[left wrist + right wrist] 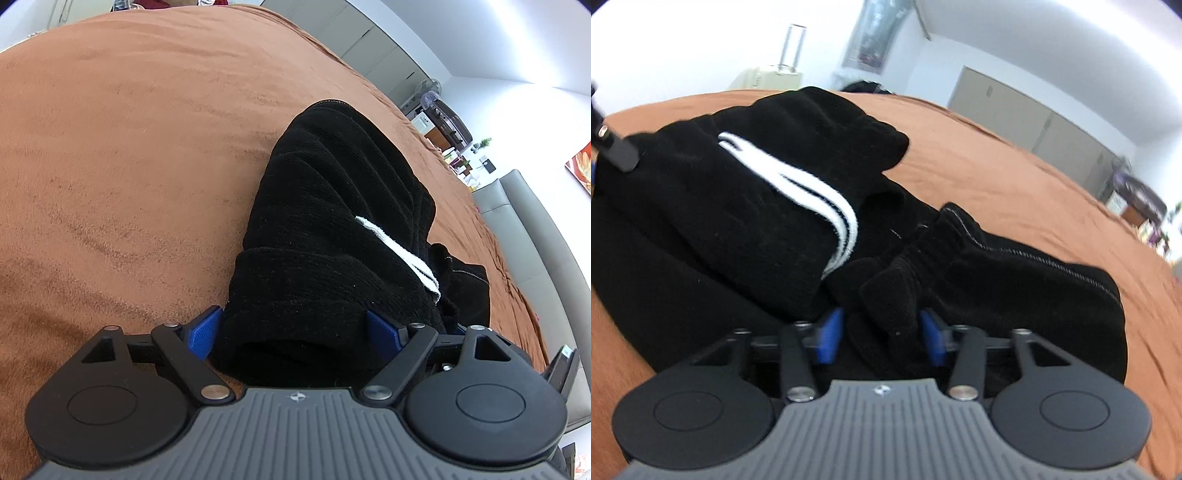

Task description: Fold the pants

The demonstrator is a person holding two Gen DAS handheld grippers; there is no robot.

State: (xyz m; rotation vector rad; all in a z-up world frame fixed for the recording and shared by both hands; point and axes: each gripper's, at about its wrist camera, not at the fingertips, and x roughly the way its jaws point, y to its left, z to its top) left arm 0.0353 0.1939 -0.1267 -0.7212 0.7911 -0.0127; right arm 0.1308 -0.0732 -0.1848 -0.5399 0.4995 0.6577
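Black pants (332, 206) with white stripes (402, 254) lie bunched in a thick fold on a brown blanket (129, 147). My left gripper (295, 332) is open wide, its blue pads either side of the near folded end. In the right wrist view the pants (738, 206) fill the middle, stripes (798, 181) on the upper layer. My right gripper (882, 332) has its blue pads apart with a raised fold of black cloth between them; the pads do not clearly pinch it. Part of the left gripper (613, 147) shows at the far left.
The brown blanket covers a bed that stretches far to the left and ahead. A grey sofa (535, 229) stands beyond the bed's right edge. White cabinets (1027, 114), a suitcase (768, 77) and a cluttered shelf (450, 129) line the walls.
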